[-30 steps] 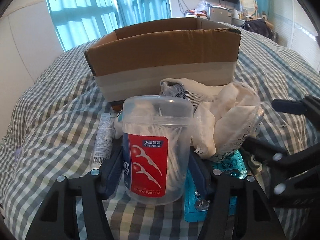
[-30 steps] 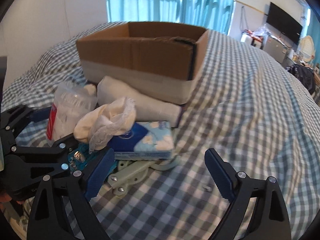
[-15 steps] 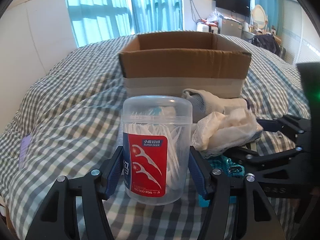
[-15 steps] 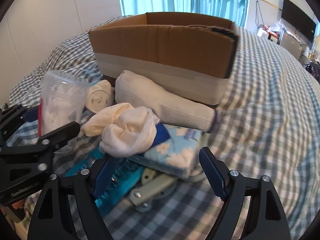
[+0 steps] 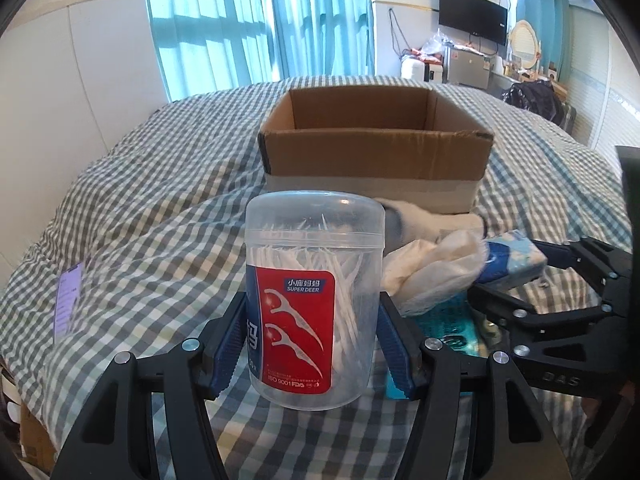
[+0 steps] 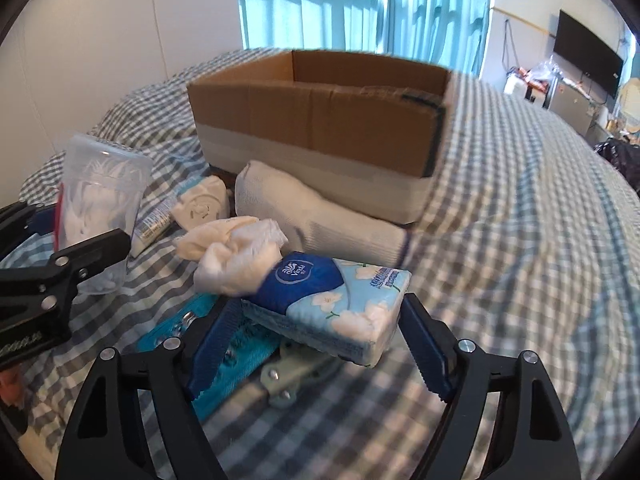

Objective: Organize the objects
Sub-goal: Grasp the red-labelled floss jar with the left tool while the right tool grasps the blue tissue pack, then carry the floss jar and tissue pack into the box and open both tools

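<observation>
My left gripper is shut on a clear tub of floss picks with a red label and holds it upright above the bed. The tub also shows in the right wrist view. My right gripper has its jaws around a blue tissue pack, both pads against its sides. An open cardboard box stands behind, seen also in the right wrist view. A crumpled white cloth lies on the tissue pack's far end.
A white sock roll, a small tube, a white round item, a teal comb pack and a pale green clip lie on the checked bedspread. A wall stands left, window behind.
My left gripper has lifted the floss tub up and back from the pile. My right gripper has moved forward and closed around the tissue pack.
</observation>
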A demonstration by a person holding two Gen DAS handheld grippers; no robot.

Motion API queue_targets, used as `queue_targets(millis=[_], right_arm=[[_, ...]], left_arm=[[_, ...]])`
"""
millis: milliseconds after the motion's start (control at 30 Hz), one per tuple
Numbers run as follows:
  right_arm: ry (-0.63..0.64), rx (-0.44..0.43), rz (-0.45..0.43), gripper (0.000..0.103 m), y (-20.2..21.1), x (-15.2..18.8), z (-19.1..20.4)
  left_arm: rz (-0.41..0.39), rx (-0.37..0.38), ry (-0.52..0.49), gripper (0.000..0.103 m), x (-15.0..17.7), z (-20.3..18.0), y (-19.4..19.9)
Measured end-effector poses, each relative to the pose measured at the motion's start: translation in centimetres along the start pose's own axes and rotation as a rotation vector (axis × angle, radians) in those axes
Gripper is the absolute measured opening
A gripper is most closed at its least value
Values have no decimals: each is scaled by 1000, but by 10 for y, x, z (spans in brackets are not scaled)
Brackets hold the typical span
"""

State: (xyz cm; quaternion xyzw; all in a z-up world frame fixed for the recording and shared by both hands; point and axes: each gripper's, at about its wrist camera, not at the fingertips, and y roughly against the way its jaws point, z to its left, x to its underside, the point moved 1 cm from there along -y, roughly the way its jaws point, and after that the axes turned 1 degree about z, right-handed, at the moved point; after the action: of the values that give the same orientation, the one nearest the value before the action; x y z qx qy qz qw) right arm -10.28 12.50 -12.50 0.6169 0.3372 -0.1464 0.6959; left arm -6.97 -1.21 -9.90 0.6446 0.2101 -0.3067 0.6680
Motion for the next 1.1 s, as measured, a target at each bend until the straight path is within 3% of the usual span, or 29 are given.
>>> queue_targets(millis=[333, 633, 867, 1100], right_arm=[[-16, 29, -128, 80, 82, 0, -14], [-1, 39, -255, 80, 150, -27, -10], [28, 36, -314, 80, 170, -58, -7], [25, 7, -346, 80, 167, -104, -15]], left_arm=[[-91, 29, -15, 63, -14, -12, 43], [-196, 16, -14, 63, -39, -10, 87], [-249, 13, -33, 63, -69, -10, 95], [-244, 38, -37, 63, -112, -5, 73]])
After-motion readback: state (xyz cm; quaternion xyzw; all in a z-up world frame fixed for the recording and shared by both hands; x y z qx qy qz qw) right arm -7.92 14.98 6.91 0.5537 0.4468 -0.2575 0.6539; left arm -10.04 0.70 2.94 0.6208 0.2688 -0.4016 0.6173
